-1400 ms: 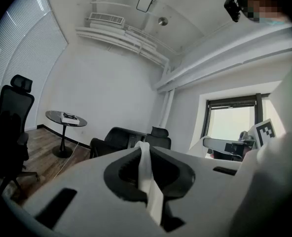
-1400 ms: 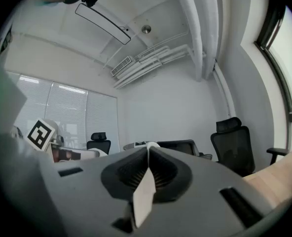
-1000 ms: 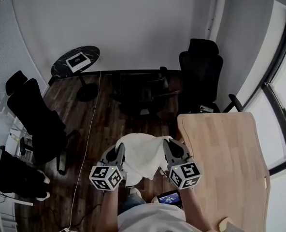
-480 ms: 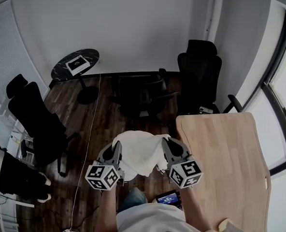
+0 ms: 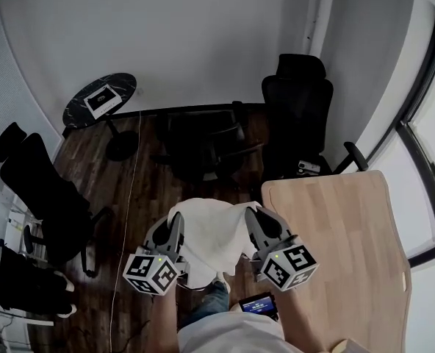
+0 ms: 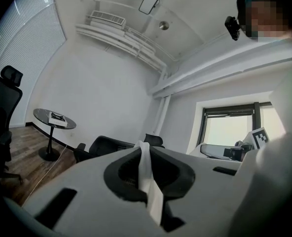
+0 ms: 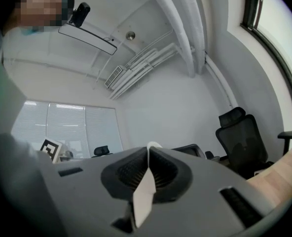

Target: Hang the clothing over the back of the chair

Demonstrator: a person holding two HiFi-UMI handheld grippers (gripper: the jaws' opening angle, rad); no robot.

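Note:
A white piece of clothing (image 5: 211,234) hangs spread between my two grippers in the head view. My left gripper (image 5: 176,222) is shut on its left edge, and a strip of the white cloth (image 6: 147,181) shows pinched between the jaws in the left gripper view. My right gripper (image 5: 251,219) is shut on the right edge, with the white cloth (image 7: 146,186) squeezed in its jaws. Both grippers point level toward the wall. Ahead stands a low black chair (image 5: 203,144), and a tall black office chair (image 5: 300,116) is to its right.
A wooden table (image 5: 342,248) lies at the right. A round dark side table (image 5: 100,98) with a white box stands at the back left. Another black office chair (image 5: 45,193) is at the left. A cable (image 5: 128,197) runs across the wooden floor. A phone (image 5: 259,302) shows near my body.
Both grippers have moved forward and a little up with the clothing stretched between them. The chairs ahead have come closer in the head view.

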